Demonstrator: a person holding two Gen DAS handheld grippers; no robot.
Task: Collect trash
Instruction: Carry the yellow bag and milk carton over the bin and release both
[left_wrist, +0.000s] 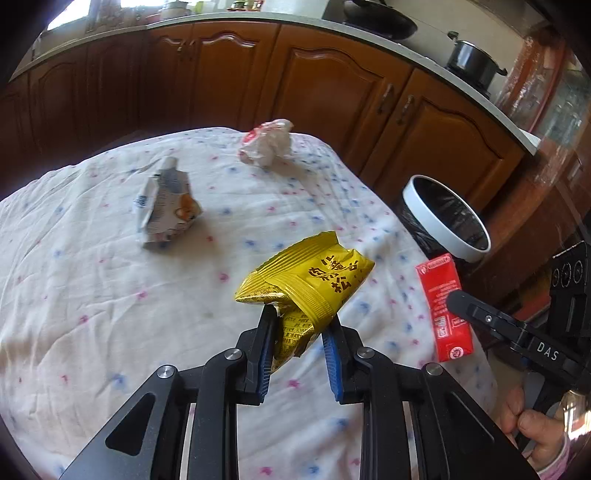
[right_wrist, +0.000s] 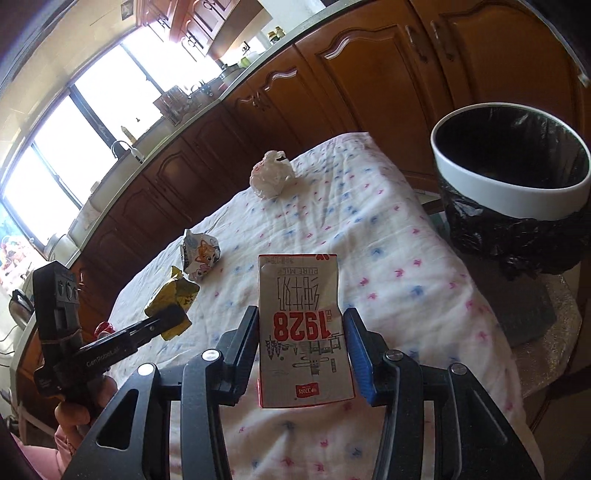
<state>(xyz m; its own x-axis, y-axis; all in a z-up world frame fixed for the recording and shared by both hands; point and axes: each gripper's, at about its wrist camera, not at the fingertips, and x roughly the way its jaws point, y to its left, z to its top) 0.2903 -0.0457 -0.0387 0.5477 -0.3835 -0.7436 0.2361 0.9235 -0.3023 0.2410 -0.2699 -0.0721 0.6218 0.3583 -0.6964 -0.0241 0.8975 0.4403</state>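
My left gripper (left_wrist: 301, 315) is shut on a crumpled yellow snack wrapper (left_wrist: 314, 280), held a little above the table. The right wrist view shows that wrapper (right_wrist: 173, 295) at the lower left. My right gripper (right_wrist: 301, 317) is shut on a red and white milk carton (right_wrist: 301, 332), its pads on the carton's two sides. The left wrist view shows the carton's red face (left_wrist: 441, 306) at the right. A crushed cartoon-printed drink pouch (left_wrist: 166, 206) (right_wrist: 199, 258) and a crumpled white plastic bag (left_wrist: 267, 142) (right_wrist: 271, 177) lie on the tablecloth.
A white-rimmed bin (left_wrist: 417, 206) (right_wrist: 509, 201) with a black liner stands past the table's right edge. The table wears a white cloth with pink and blue marks (left_wrist: 110, 295). Brown kitchen cabinets (left_wrist: 332, 88) run behind. A hand (left_wrist: 532, 421) grips the right gripper's handle.
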